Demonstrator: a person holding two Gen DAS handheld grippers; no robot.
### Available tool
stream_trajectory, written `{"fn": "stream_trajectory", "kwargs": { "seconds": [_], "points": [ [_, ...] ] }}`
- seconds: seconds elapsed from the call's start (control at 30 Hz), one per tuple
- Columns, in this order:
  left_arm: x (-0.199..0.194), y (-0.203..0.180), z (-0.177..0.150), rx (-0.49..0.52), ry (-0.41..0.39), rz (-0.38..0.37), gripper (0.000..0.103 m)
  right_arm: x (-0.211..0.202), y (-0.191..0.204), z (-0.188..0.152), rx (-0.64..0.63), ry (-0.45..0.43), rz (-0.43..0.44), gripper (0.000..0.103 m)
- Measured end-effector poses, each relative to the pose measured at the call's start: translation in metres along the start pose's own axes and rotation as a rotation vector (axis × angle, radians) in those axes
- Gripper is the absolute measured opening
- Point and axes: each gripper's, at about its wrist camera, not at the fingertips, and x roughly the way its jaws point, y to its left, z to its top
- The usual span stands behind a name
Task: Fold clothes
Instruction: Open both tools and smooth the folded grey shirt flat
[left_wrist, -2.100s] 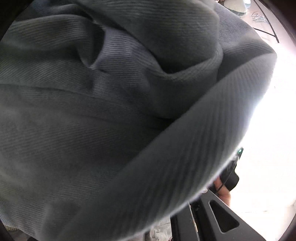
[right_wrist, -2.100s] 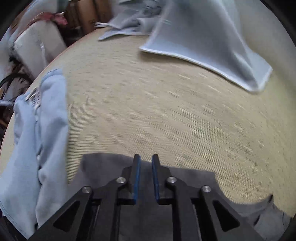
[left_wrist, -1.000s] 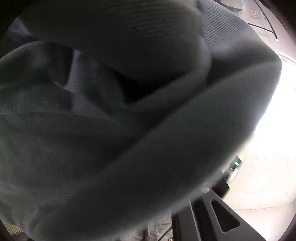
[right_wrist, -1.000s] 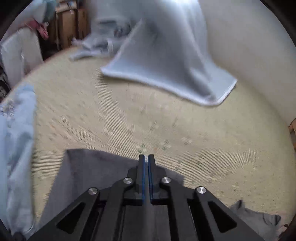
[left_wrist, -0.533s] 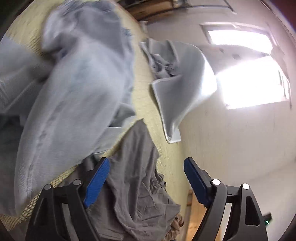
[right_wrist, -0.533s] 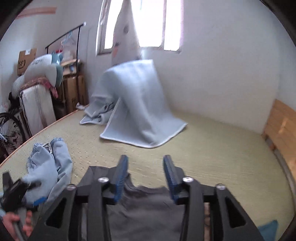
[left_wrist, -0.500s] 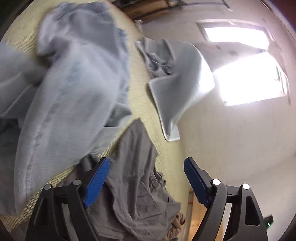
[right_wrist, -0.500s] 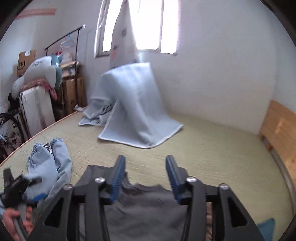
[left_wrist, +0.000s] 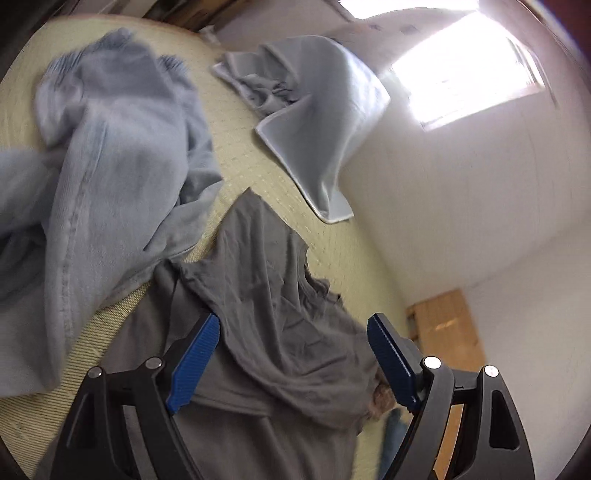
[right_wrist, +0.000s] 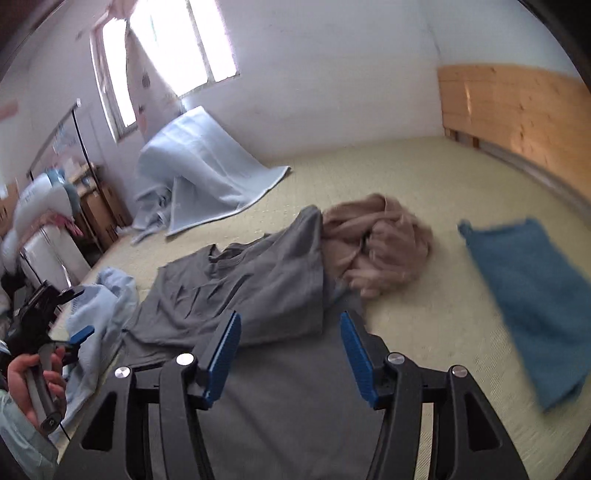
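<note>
Grey shirt (right_wrist: 236, 288) lying straight ahead of both grippers, long axis running away; right gripper (right_wrist: 290, 354) and left gripper (left_wrist: 291, 365) fingers spread, empty, similarly near.

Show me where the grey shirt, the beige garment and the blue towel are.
grey shirt (right_wrist: 236, 284): right wrist view, its wrinkled middle.
beige garment (right_wrist: 384, 243): right wrist view, middle of the bundle.
blue towel (right_wrist: 532, 295): right wrist view, its flat middle.
</note>
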Motion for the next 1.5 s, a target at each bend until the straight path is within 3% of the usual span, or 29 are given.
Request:
{"fn": "stream_trajectory", "kwargs": {
  "seconds": [0.1,0.2,0.33,0.53,0.8,1.17,1.4,1.5],
  "points": [
    [-0.009,-0.015,-0.01,0.117,-0.024,0.019,0.086,0.006,0.0,-0.018,0.0,0.018,-0.024,0.059],
    [-0.022,-0.023,-0.025,0.193,-0.038,0.026,0.086,-0.004,0.006,-0.017,0.033,-0.008,0.038,0.059],
    [-0.051,-0.017,-0.053,0.209,-0.031,0.033,0.086,-0.021,0.016,-0.01,0.009,-0.059,0.072,0.061],
    [-0.09,0.009,-0.089,0.188,-0.007,0.094,0.086,-0.048,0.005,-0.021,0.044,-0.081,0.084,0.079],
    [-0.125,0.049,-0.102,0.115,-0.017,0.182,0.086,-0.082,0.013,-0.056,0.038,-0.062,0.176,0.089],
    [-0.148,0.129,-0.117,-0.132,0.133,0.243,0.086,-0.083,0.144,-0.123,-0.373,0.086,0.46,0.089],
    [-0.136,0.146,-0.125,-0.165,0.203,0.33,0.086,-0.075,0.183,-0.17,-0.529,0.181,0.516,0.089],
    [-0.131,0.152,-0.128,-0.182,0.221,0.345,0.086,-0.071,0.184,-0.173,-0.525,0.189,0.523,0.089]
  ]
}}
